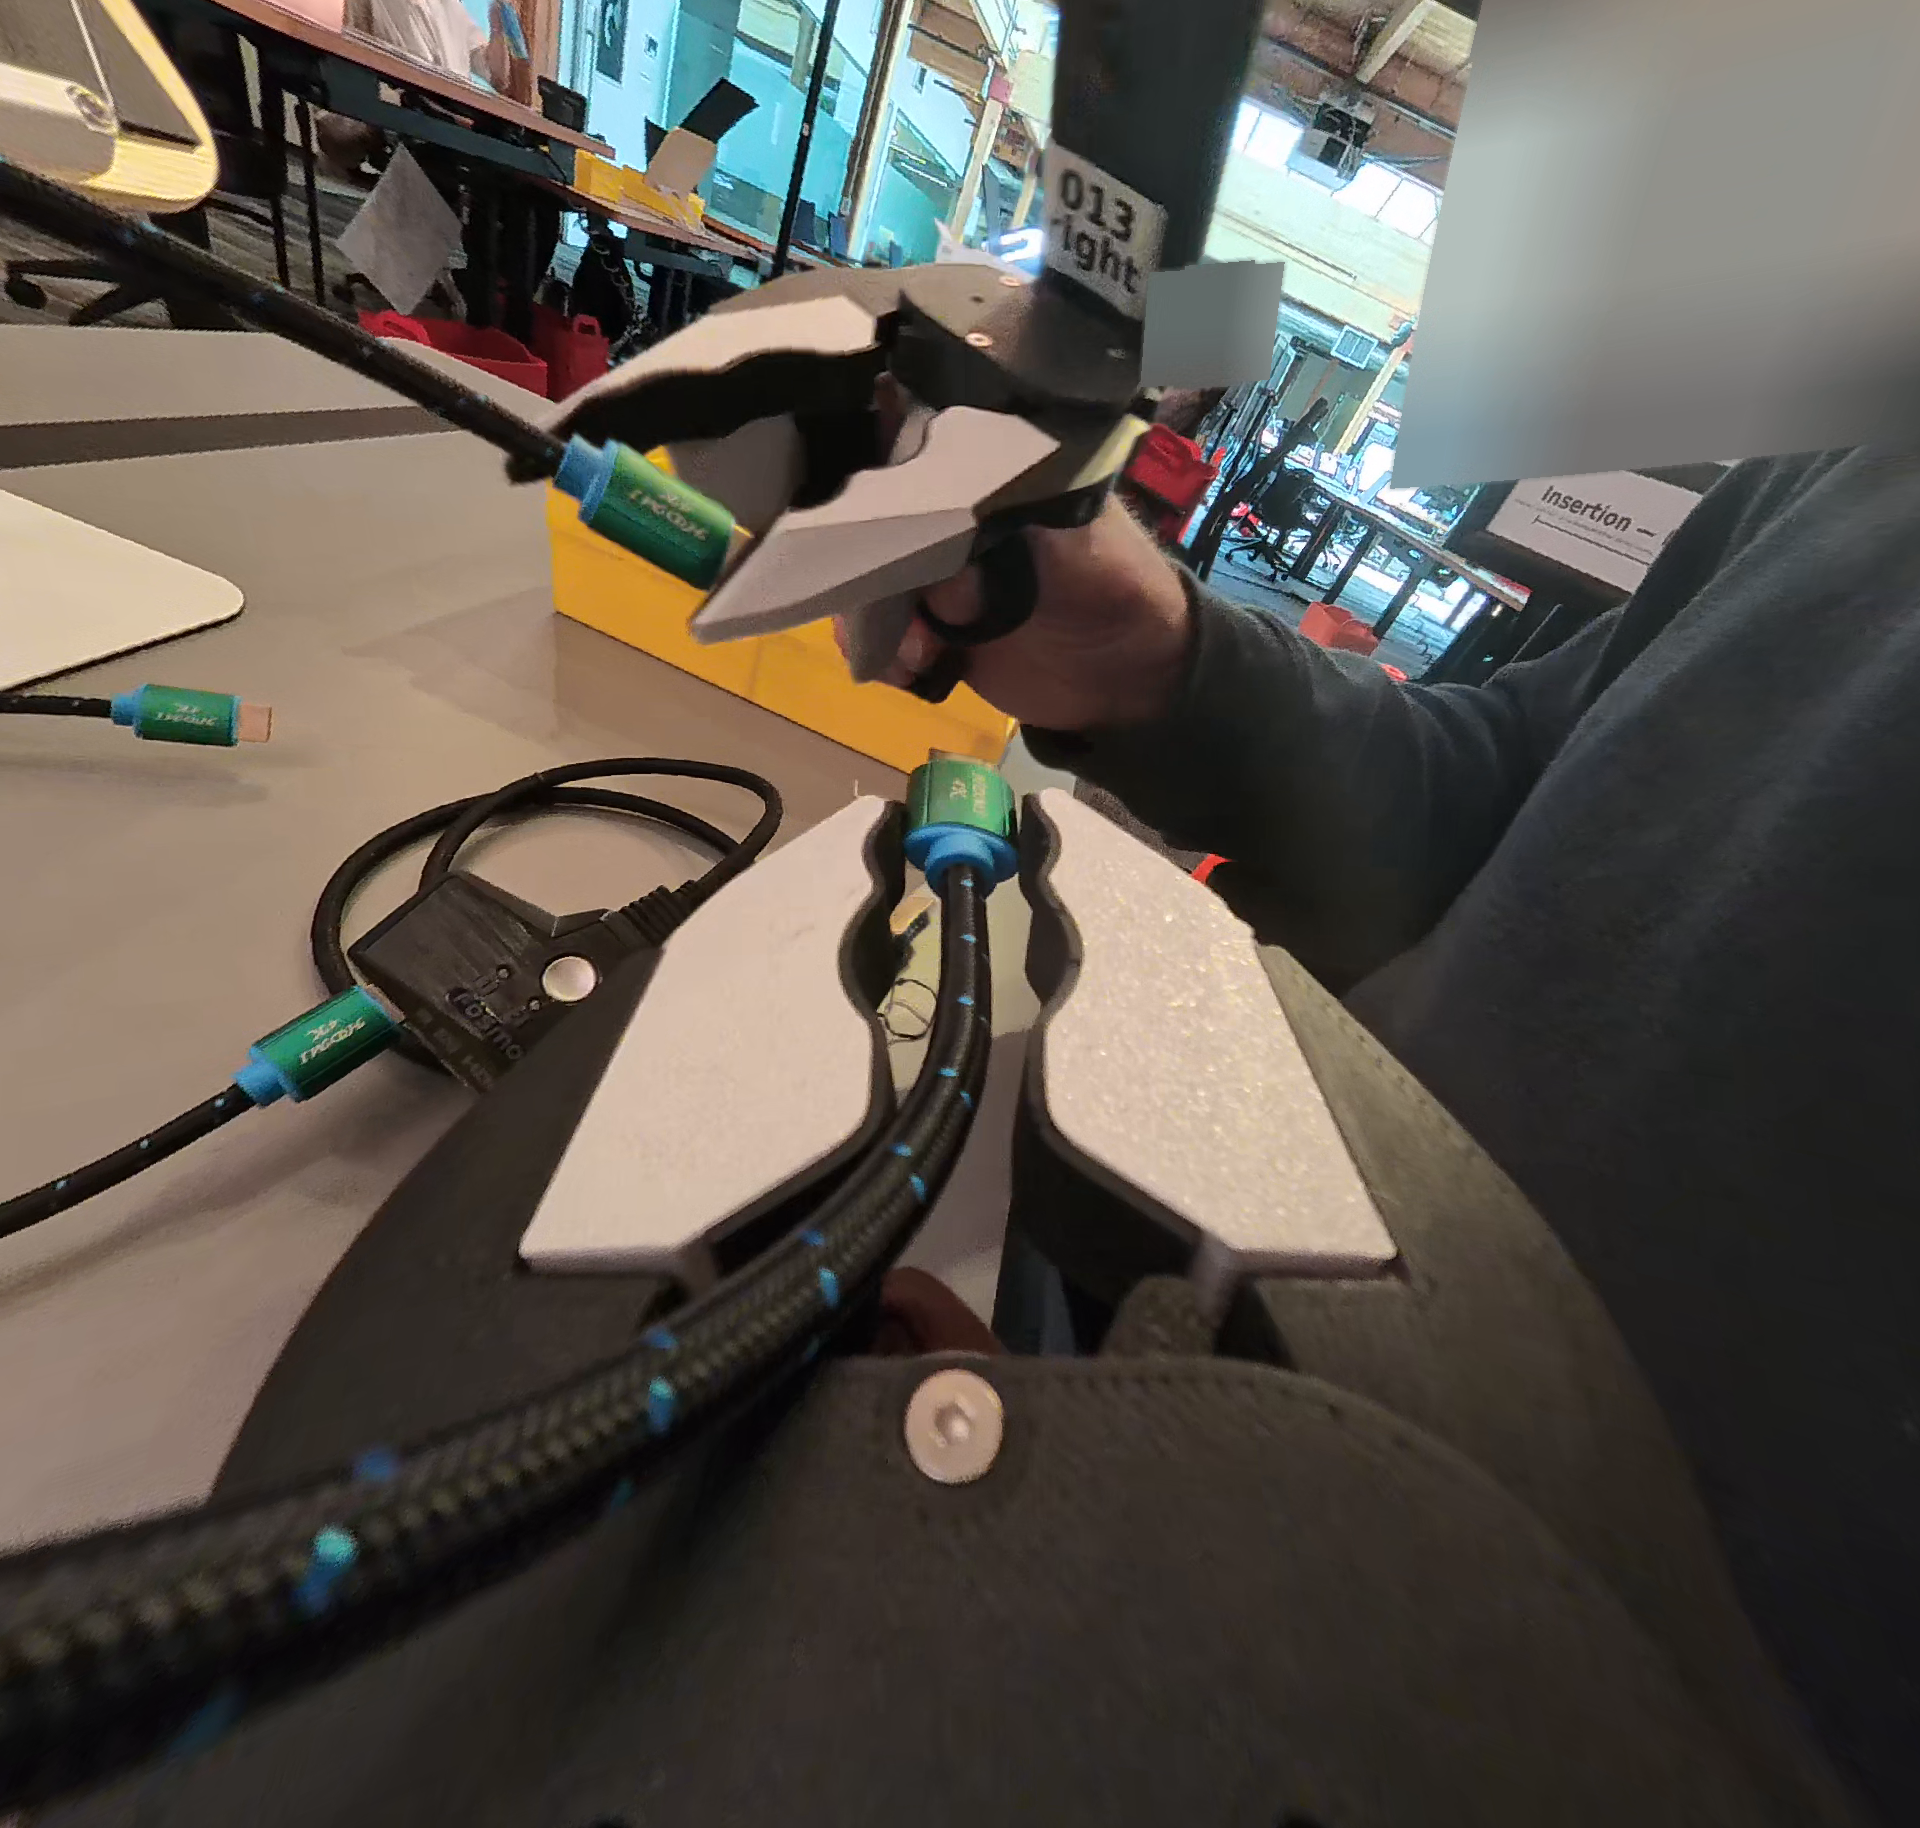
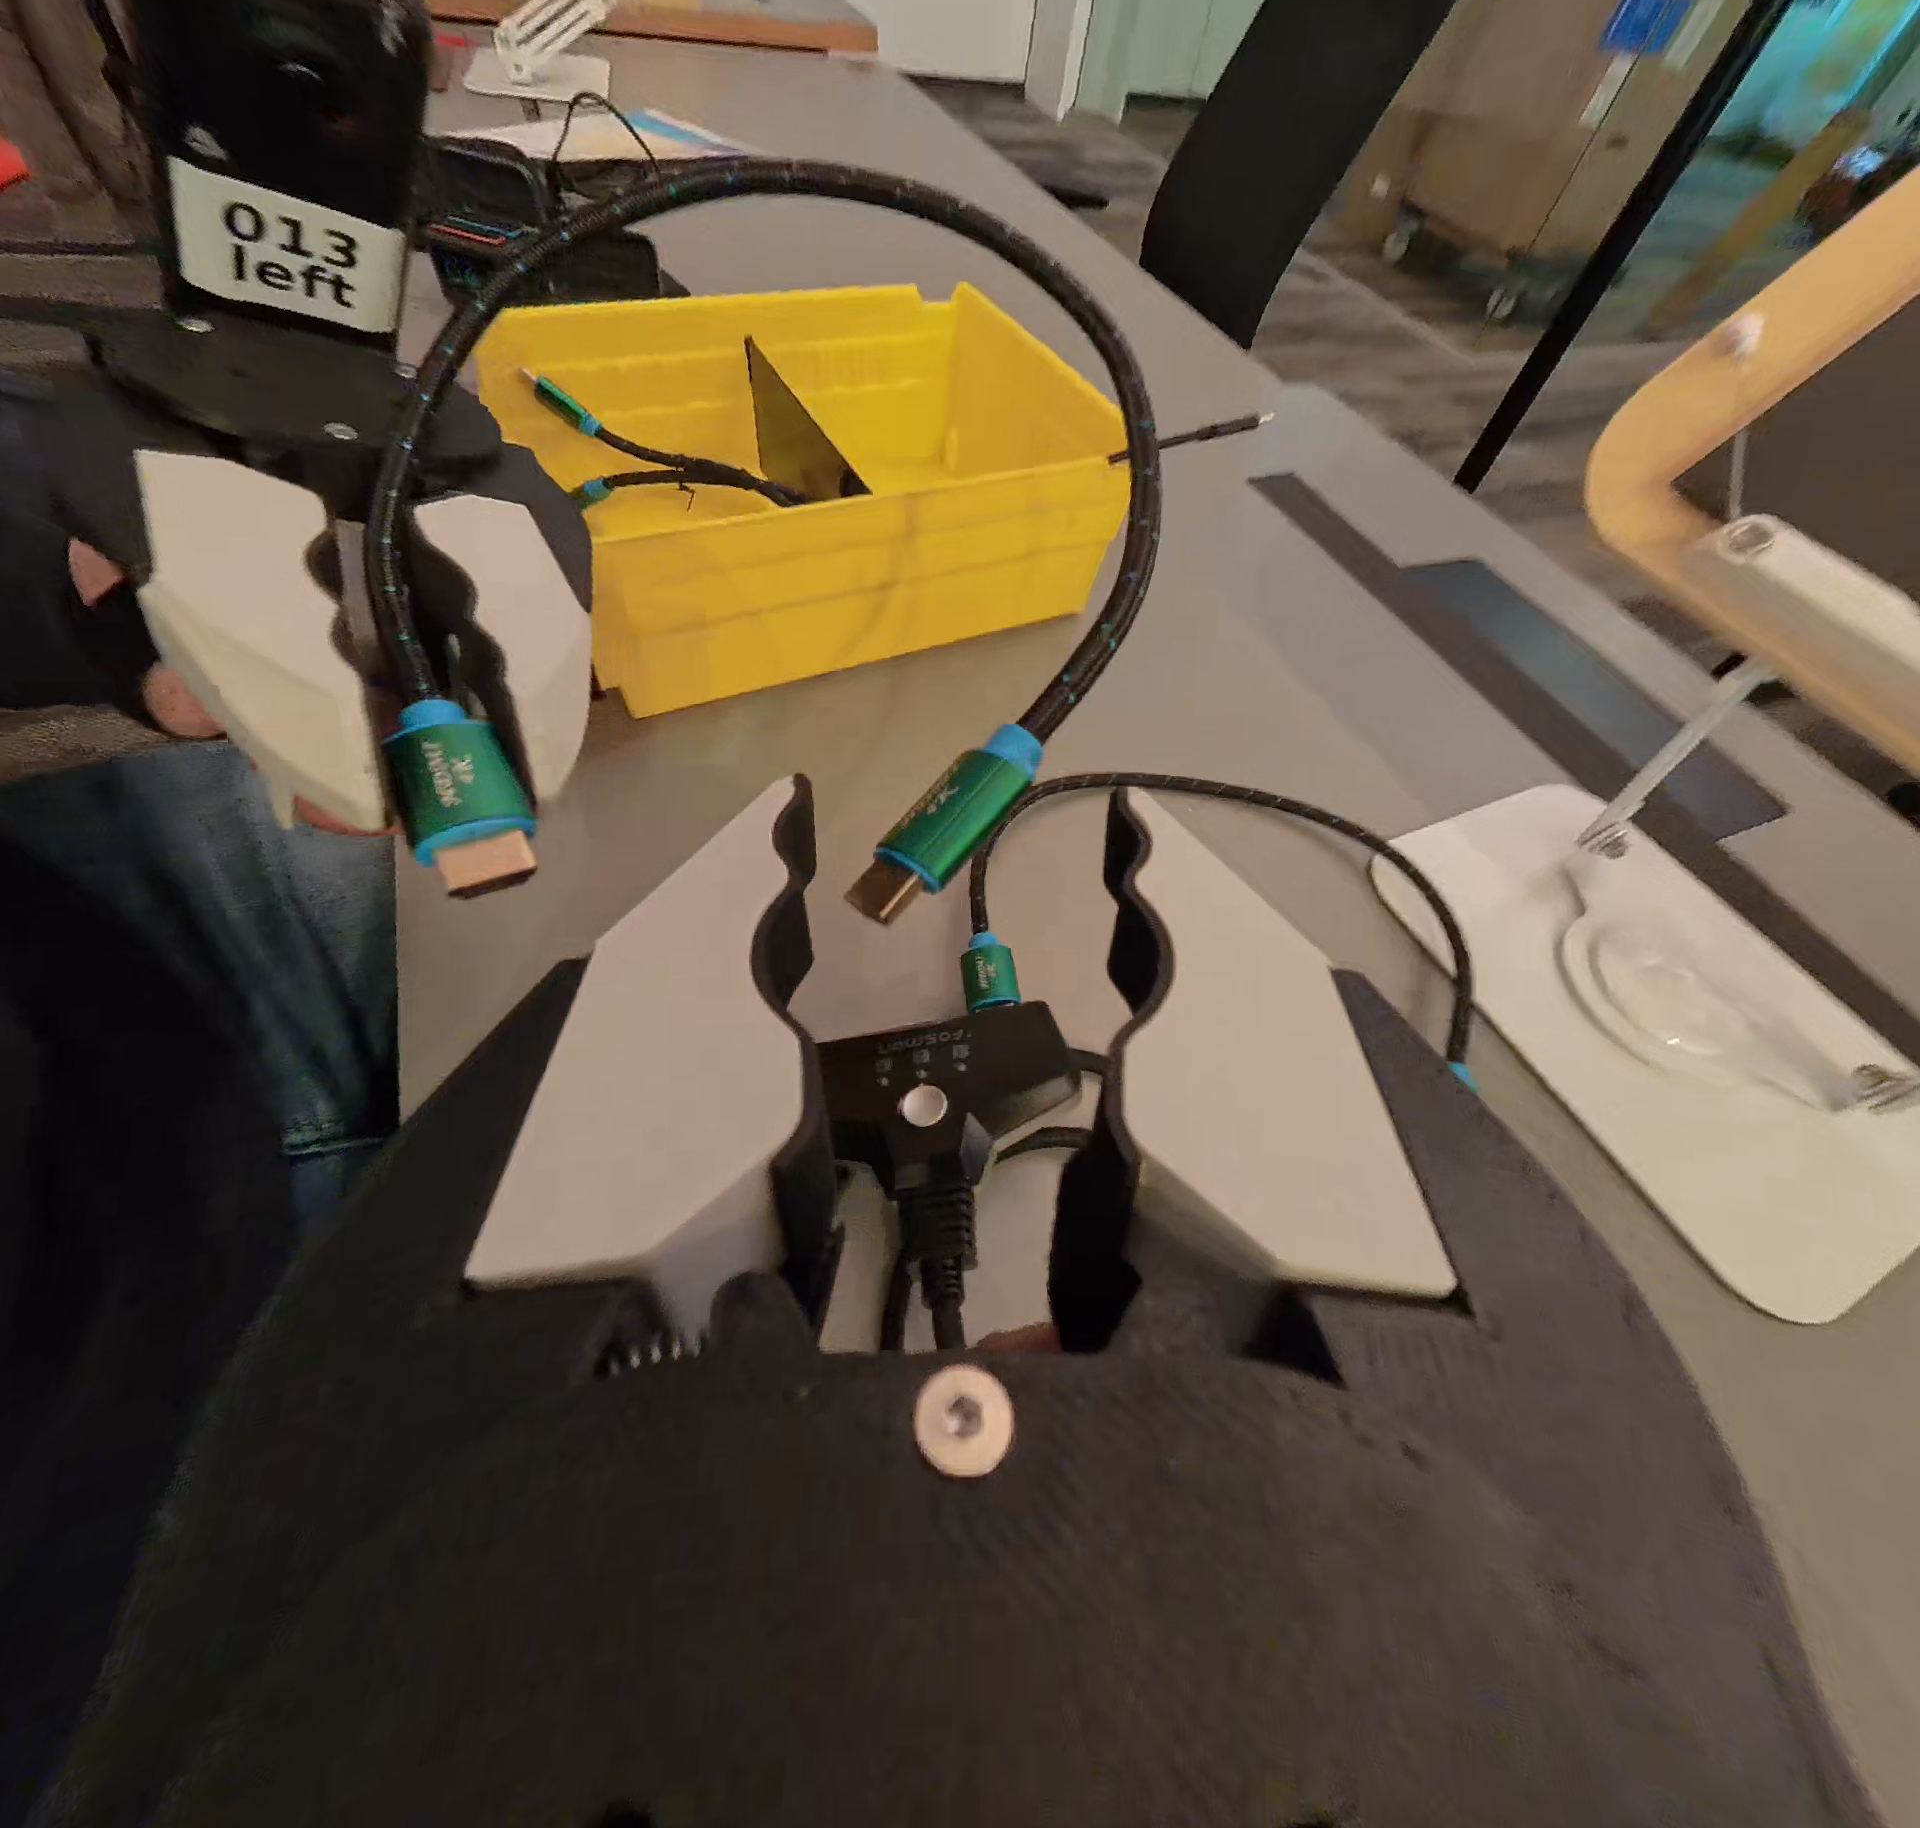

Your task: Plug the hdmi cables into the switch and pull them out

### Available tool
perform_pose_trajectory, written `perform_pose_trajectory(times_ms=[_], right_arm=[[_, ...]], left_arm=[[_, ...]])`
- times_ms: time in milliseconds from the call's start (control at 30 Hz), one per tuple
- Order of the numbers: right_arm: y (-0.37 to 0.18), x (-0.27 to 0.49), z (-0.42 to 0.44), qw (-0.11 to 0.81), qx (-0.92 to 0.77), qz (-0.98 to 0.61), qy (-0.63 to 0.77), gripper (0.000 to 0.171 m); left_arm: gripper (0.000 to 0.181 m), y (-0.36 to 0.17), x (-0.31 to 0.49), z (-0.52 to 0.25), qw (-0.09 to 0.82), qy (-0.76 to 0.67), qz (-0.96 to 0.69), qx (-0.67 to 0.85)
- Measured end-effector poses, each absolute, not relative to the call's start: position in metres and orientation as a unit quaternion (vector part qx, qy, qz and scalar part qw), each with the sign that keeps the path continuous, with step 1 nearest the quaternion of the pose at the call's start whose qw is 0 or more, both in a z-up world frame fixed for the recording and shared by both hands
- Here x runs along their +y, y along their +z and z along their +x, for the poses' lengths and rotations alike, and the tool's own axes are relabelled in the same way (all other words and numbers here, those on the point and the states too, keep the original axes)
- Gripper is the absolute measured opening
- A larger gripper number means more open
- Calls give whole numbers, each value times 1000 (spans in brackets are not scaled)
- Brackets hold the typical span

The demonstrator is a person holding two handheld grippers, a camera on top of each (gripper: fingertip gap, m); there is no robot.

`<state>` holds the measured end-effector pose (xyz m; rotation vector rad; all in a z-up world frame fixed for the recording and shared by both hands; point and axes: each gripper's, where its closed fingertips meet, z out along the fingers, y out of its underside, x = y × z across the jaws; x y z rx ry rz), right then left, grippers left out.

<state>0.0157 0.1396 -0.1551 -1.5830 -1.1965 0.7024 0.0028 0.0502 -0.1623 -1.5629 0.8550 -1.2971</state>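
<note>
Green plug (image 1: 958, 802) between left fingers (image 1: 727, 1040)

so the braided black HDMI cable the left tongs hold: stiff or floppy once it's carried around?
Probably semi-stiff: the braided black HDMI cable holds a self-supporting arch between its two ends. Its free green metal plug hangs unsupported in the air, so it will likely swing. The left tongs clamp right behind the other green plug, so that end should stay steady.

Bare table (image 2: 1299, 739) beside switch (image 2: 935, 1082) (yellow bin (image 2: 831, 573) behind)
</note>
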Motion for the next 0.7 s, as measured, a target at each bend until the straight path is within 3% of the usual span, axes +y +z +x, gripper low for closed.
perform_pose_trajectory(times_ms=[133,333,700], right_arm=[[-148,140,7,486,-475,-653,335,23],[-143,143,5,466,-465,-661,361,16],[-198,130,-18,394,-526,-690,302,14]], left_arm=[[20,-158,46,4,456,-520,-627,359],[20,-150,41,5,462,-522,-615,369],[20,-113,31,11,500,-530,-565,387]])
